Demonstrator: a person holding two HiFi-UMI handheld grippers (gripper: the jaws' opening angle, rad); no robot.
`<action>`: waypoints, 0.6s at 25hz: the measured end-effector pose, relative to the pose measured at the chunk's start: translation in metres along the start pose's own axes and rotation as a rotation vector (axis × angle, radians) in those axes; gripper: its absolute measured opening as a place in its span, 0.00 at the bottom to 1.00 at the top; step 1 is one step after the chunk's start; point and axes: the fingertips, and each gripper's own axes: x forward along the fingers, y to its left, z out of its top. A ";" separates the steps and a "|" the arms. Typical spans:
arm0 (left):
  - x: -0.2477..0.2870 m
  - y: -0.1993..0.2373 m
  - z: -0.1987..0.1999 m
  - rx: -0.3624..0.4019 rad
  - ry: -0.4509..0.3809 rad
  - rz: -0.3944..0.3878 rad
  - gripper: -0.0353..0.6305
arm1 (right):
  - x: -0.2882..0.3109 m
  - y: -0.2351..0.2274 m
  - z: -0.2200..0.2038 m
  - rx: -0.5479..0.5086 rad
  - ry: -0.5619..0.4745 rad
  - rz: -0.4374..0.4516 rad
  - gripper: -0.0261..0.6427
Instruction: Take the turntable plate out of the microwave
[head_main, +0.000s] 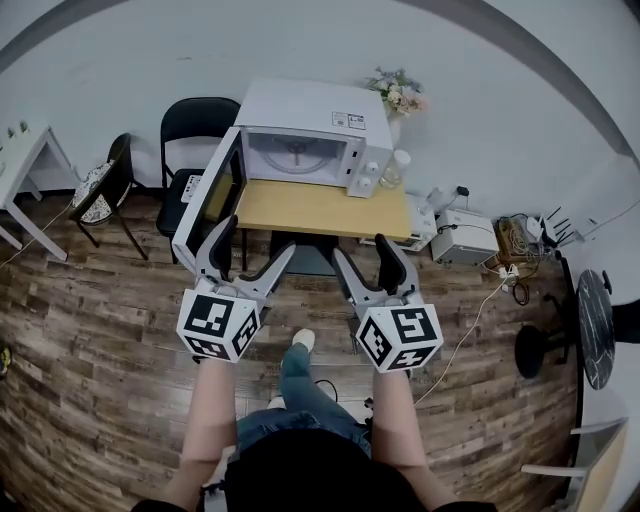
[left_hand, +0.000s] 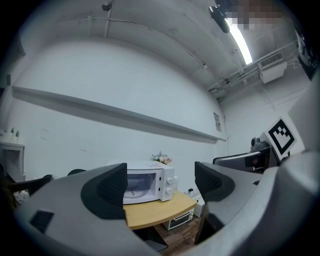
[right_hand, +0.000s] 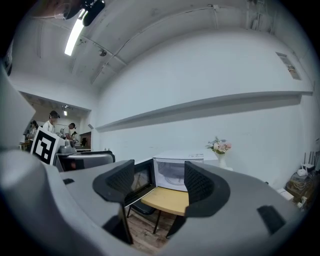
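A white microwave (head_main: 312, 128) stands on a small wooden table (head_main: 325, 210), its door (head_main: 210, 198) swung open to the left. Inside its cavity lies the glass turntable plate (head_main: 297, 154). The plate also shows faintly in the right gripper view (right_hand: 172, 180) and the left gripper view (left_hand: 135, 187). My left gripper (head_main: 253, 253) and right gripper (head_main: 367, 258) hang side by side in front of the table, well short of the microwave. Both are open and empty.
A vase of flowers (head_main: 398, 98) and a white cup (head_main: 398, 166) stand right of the microwave. Black chairs (head_main: 192, 135) sit to its left, a white side table (head_main: 22, 160) farther left. A small appliance (head_main: 462, 237) and cables (head_main: 512, 262) lie on the wooden floor at right.
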 end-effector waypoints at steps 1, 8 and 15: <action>0.008 0.003 -0.003 -0.005 0.005 0.001 0.67 | 0.007 -0.005 -0.001 0.004 0.001 0.003 0.52; 0.076 0.032 -0.013 -0.022 0.026 0.017 0.67 | 0.067 -0.049 -0.005 0.019 0.012 0.009 0.51; 0.149 0.066 -0.033 -0.051 0.070 0.030 0.67 | 0.140 -0.093 -0.011 0.049 0.042 0.021 0.49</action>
